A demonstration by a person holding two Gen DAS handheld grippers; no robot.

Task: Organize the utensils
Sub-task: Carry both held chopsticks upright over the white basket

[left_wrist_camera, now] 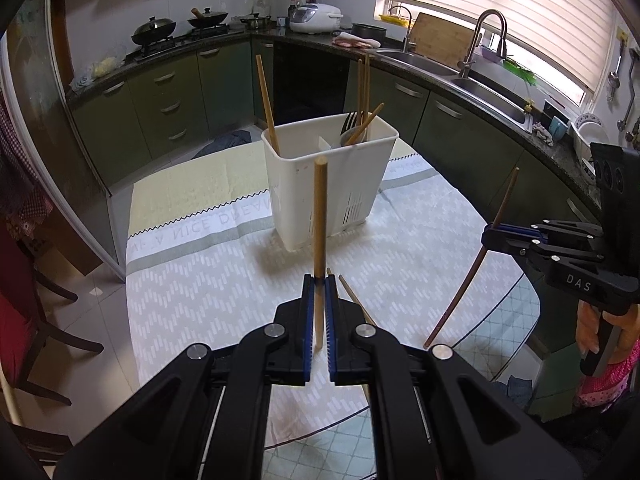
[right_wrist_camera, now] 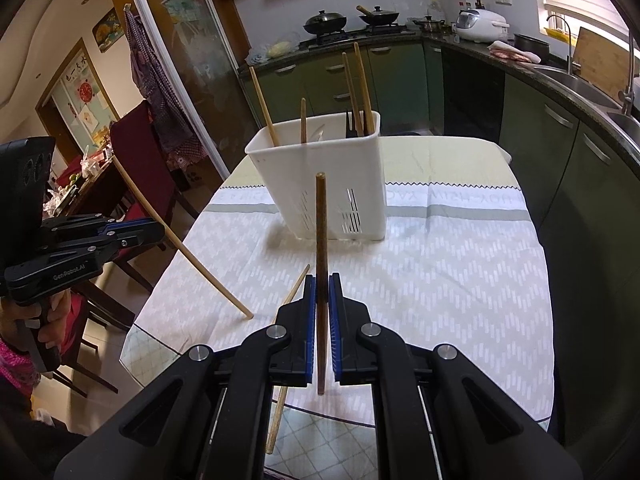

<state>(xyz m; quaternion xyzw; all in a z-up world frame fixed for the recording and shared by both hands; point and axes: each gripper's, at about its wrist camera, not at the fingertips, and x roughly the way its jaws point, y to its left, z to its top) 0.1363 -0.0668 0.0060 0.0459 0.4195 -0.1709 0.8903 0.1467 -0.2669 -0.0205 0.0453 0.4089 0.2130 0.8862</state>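
My left gripper (left_wrist_camera: pixel 319 280) is shut on a light wooden chopstick (left_wrist_camera: pixel 320 220) that stands upright between its blue pads. My right gripper (right_wrist_camera: pixel 322 280) is shut on a dark brown chopstick (right_wrist_camera: pixel 321 232), also upright. Each gripper appears in the other's view, the right gripper (left_wrist_camera: pixel 490 236) with its dark chopstick (left_wrist_camera: pixel 472 272) and the left gripper (right_wrist_camera: pixel 158 228) with its light chopstick (right_wrist_camera: pixel 188 256). Ahead stands the white utensil holder (left_wrist_camera: pixel 332 184) (right_wrist_camera: pixel 320 176), holding several chopsticks, a black fork and a spoon. One loose chopstick (left_wrist_camera: pixel 356 300) (right_wrist_camera: pixel 296 284) lies on the cloth below the grippers.
A patterned cloth (left_wrist_camera: pixel 400 240) (right_wrist_camera: pixel 440 260) covers the round glass table. Dark wooden chairs (right_wrist_camera: pixel 140 152) stand at its left side. Green kitchen cabinets, a stove with pans and a sink (left_wrist_camera: pixel 492 100) curve around behind and to the right.
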